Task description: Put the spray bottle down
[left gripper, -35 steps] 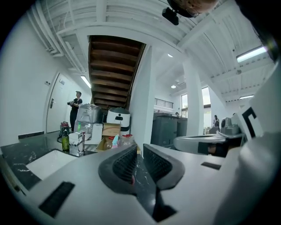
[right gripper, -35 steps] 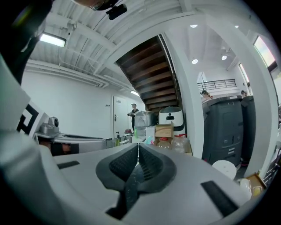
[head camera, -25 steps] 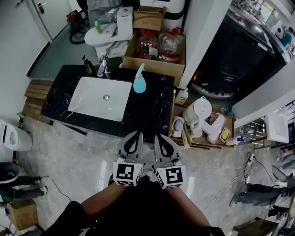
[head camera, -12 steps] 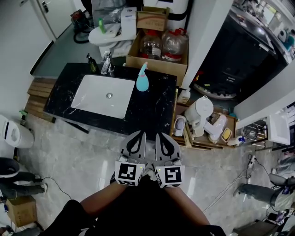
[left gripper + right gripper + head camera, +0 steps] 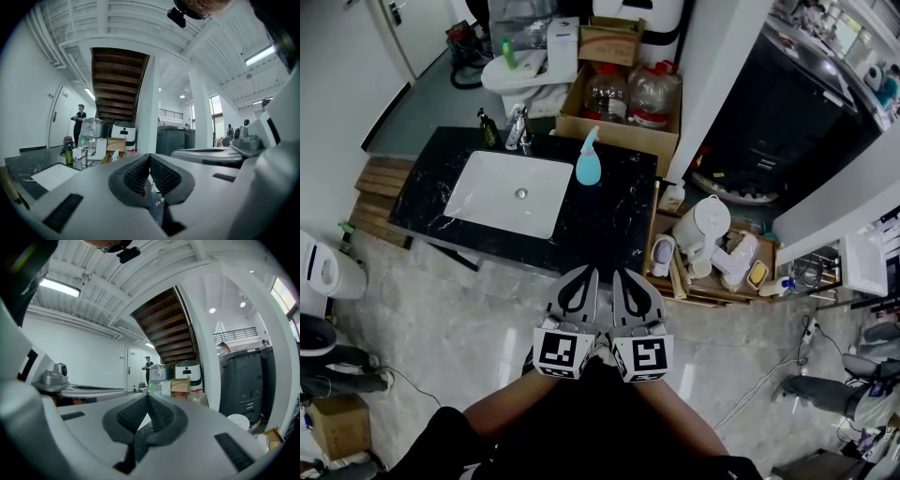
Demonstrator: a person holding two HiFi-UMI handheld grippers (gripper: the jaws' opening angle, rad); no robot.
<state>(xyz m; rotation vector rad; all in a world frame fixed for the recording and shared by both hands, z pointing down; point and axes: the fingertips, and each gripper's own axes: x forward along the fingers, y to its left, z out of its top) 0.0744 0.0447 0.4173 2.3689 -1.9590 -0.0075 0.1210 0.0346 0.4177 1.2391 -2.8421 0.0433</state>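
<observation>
Black table (image 5: 614,225) with a white sink (image 5: 508,194). Off its front edge are the left hand-held gripper (image 5: 590,272) and right hand-held gripper (image 5: 620,274), both clenched, empty. The teal spray bottle (image 5: 588,162) stands upright near the table's back edge, beside the sink.

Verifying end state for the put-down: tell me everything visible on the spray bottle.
The spray bottle is light teal and plastic-looking, with a rounded body tapering to a slim pointed head. It stands upright on the black marbled countertop, just right of the white sink and near the counter's back edge. Only the countertop touches it; nothing holds it.
</observation>
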